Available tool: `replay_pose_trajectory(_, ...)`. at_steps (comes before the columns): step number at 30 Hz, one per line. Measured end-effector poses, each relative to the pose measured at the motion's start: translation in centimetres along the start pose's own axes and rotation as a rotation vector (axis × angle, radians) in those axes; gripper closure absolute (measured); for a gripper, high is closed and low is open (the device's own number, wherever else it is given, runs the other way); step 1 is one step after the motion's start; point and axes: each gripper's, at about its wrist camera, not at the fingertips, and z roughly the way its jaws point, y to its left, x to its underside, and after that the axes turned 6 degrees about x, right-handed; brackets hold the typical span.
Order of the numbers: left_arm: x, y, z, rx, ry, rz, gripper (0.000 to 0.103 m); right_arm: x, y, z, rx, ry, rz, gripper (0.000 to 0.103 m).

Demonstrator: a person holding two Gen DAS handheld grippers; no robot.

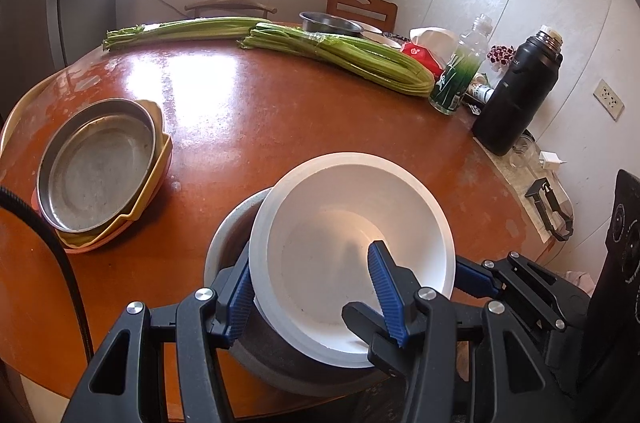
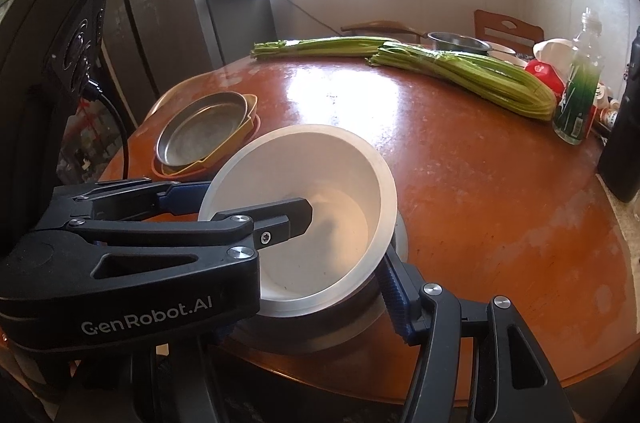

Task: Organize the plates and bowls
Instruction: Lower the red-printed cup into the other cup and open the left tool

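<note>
A white bowl (image 1: 344, 207) (image 2: 320, 163) leans tilted inside a grey bowl (image 1: 224, 239) (image 2: 340, 323) at the near edge of the round brown table (image 1: 248, 111). My left gripper (image 1: 310, 251) (image 2: 252, 201) is shut on the white bowl's left wall, with one finger inside and the other outside. My right gripper (image 2: 316, 275) (image 1: 476, 277) comes in from the right. Its right finger (image 2: 394, 291) rests against the white bowl's outside under the rim, and its other finger is hidden behind the left gripper. A metal plate (image 1: 96, 171) (image 2: 200, 135) tops a stack of yellow and pink dishes at the left.
Two celery bundles (image 1: 340, 59) lie across the far side of the table. A metal bowl (image 1: 328, 23), a green-labelled bottle (image 1: 460, 71) and a black flask (image 1: 516, 91) stand at the back right. Chairs are behind the table, and a fridge (image 2: 160, 23) is on the left.
</note>
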Motion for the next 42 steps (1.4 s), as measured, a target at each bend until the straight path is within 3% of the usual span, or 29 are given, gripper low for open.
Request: replay_pose_trajectory(42, 0.5, 1.1, -1.4, -0.011, -0.026, -0.024, 0.049, 0.1, 0.7, -0.4, 0.039, -0.008, -0.041, 0.041)
